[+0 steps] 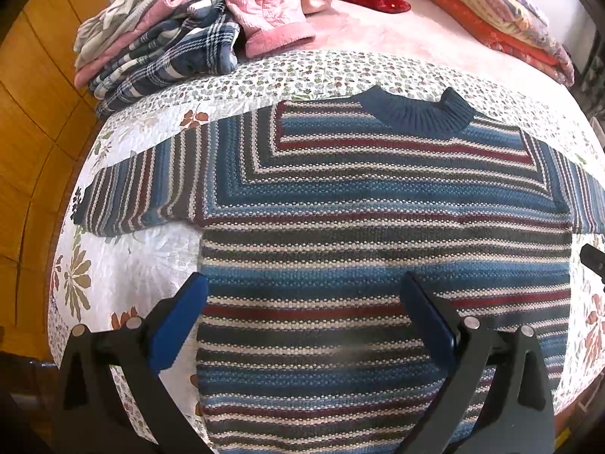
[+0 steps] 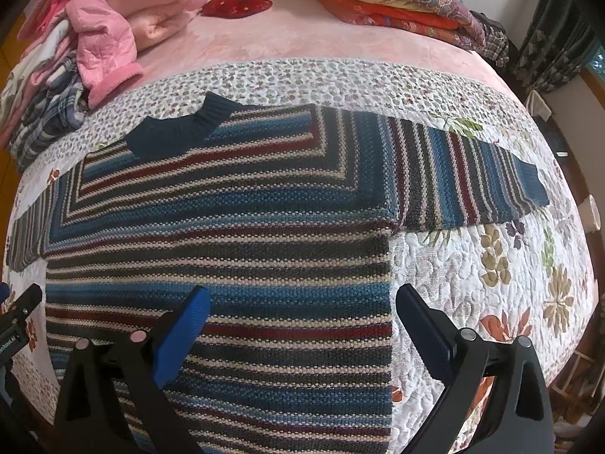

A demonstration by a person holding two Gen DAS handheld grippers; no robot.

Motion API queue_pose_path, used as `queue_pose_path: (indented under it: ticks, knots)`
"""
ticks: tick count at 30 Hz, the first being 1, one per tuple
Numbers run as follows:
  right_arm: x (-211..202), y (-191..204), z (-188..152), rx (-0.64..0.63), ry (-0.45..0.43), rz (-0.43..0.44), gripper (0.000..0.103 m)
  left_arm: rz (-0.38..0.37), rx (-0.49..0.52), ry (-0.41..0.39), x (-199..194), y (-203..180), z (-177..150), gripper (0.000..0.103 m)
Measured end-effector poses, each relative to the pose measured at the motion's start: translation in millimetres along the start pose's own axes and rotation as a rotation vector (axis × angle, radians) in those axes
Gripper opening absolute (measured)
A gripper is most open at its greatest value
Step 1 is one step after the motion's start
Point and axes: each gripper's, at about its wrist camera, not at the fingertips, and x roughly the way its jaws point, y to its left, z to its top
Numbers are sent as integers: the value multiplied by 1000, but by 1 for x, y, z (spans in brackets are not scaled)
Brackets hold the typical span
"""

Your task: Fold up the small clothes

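1. A striped sweater [image 1: 378, 234] in blue, dark red, grey and cream lies flat on the near part of the bed, its navy ribbed collar [image 1: 419, 113] at the far end and its hem toward the grippers.
2. Both sleeves are spread sideways: the left sleeve [image 1: 143, 193] reaches toward the left edge of the bed, the right sleeve [image 2: 469, 178] toward the right, ending in a navy cuff.
3. The left gripper [image 1: 304, 310] hangs over the lower left part of the sweater, its blue-padded fingers spread wide and holding nothing; one finger is over the sweater's left edge, the other over its middle.
4. The right gripper [image 2: 302, 321] hangs over the lower right part, fingers likewise spread apart and empty, straddling the sweater's right edge.
5. Under the sweater is a white floral quilt [image 2: 491, 283], and beyond it a pink blanket [image 2: 302, 38].
6. At the far left sits a heap of clothes [image 1: 162, 45], pink quilted pieces over plaid ones.
7. At the far right lies a stack of folded bedding [image 2: 389, 3], orange and patterned.
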Motion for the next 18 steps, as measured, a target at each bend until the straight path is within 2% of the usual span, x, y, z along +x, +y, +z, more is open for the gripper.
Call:
queue_pose_path:
  ticks: [18]
  knots:
    - [4, 2, -1, -1, 4, 8, 99, 4, 14, -5, 1, -1, 2, 100]
